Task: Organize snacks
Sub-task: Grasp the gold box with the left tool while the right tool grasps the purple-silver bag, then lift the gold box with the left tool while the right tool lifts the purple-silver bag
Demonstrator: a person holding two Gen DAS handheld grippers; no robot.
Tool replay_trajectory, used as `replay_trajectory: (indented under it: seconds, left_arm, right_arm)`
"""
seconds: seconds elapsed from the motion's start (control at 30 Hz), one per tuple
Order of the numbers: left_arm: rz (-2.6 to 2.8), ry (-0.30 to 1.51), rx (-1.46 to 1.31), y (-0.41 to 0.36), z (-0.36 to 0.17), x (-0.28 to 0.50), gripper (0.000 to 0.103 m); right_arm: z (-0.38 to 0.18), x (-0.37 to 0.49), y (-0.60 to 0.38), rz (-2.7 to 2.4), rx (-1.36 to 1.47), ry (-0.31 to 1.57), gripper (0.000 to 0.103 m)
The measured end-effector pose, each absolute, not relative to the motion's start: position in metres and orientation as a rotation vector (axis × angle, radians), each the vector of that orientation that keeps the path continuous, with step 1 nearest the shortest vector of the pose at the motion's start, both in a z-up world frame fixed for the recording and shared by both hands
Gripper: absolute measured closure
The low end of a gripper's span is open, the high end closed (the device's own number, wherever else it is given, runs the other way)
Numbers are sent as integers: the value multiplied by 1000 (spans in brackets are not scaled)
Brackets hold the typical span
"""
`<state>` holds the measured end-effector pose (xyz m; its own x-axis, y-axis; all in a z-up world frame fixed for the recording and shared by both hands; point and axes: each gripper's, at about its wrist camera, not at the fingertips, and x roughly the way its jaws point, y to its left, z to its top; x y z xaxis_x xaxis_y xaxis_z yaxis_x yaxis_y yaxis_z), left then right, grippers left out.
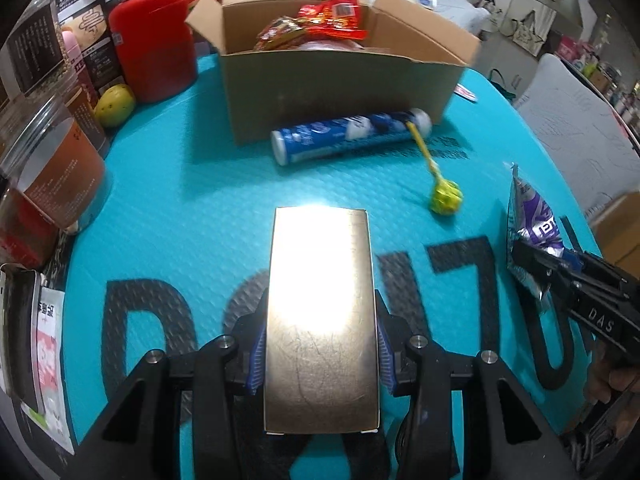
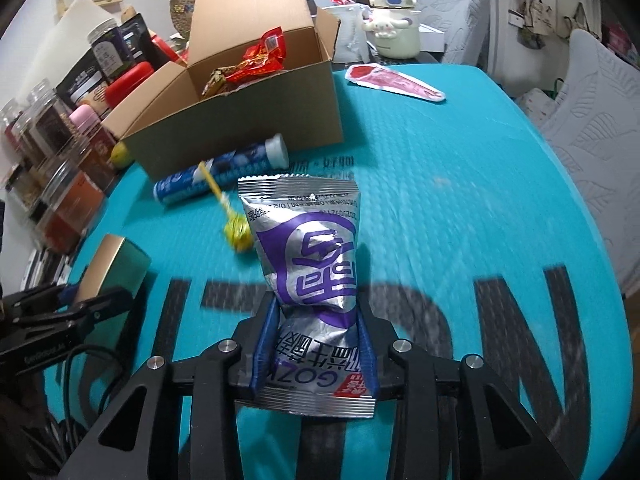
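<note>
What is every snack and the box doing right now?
cardboard box: open, red packets inside
gold box: held by left hand-held gripper
silver bag: held by right hand-held gripper
blue tube: lying down
lollipop: on mat, stick on tube

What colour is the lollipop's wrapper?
Yellow-green, on a yellow stick; the lollipop shows best in the left wrist view.
</note>
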<state>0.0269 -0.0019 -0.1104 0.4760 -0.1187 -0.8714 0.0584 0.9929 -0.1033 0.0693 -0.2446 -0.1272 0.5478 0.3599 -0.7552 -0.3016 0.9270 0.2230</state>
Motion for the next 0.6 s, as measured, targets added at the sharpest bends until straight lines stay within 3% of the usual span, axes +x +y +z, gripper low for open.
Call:
replay_trajectory:
  seconds: [0.6]
  left_arm:
    - [-164, 1077, -22, -23, -118, -9, 60]
  right_arm:
    - [-135, 19, -239, 449, 28, 926, 67]
